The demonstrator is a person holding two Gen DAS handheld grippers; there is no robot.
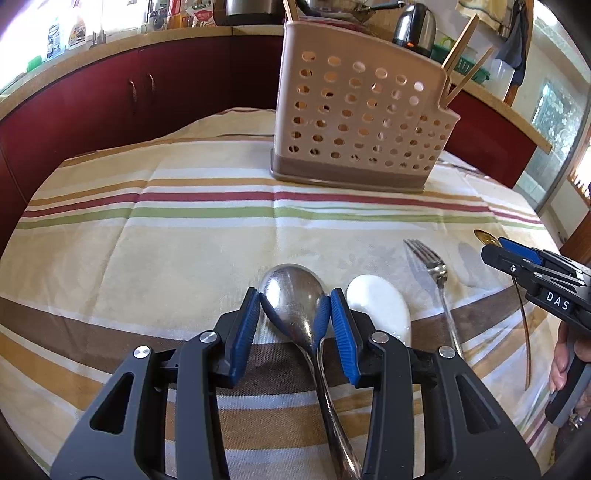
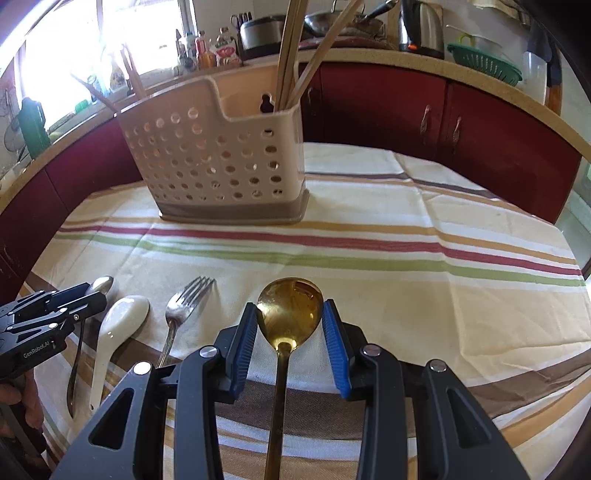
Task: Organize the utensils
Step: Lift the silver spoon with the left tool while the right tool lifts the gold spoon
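Observation:
My left gripper (image 1: 294, 293) is shut on the bowl of a silver spoon (image 1: 288, 280) that lies on the striped cloth, its blue pads against both sides of the bowl. My right gripper (image 2: 290, 305) holds the bowl of a gold spoon (image 2: 280, 387) the same way, pads touching both edges. Between the two spoons lie a white ceramic spoon (image 1: 376, 302) and a steel fork (image 1: 436, 269). A beige perforated utensil holder (image 1: 354, 118) stands upright farther back, with wooden chopsticks (image 2: 291, 55) in it.
The striped tablecloth (image 2: 406, 258) covers a round table. Dark red cabinets (image 2: 498, 140) under a counter curve behind it, with a kettle (image 2: 421, 26) and a green colander (image 2: 484, 66) on top. A hand (image 1: 561, 365) holds the right gripper's handle.

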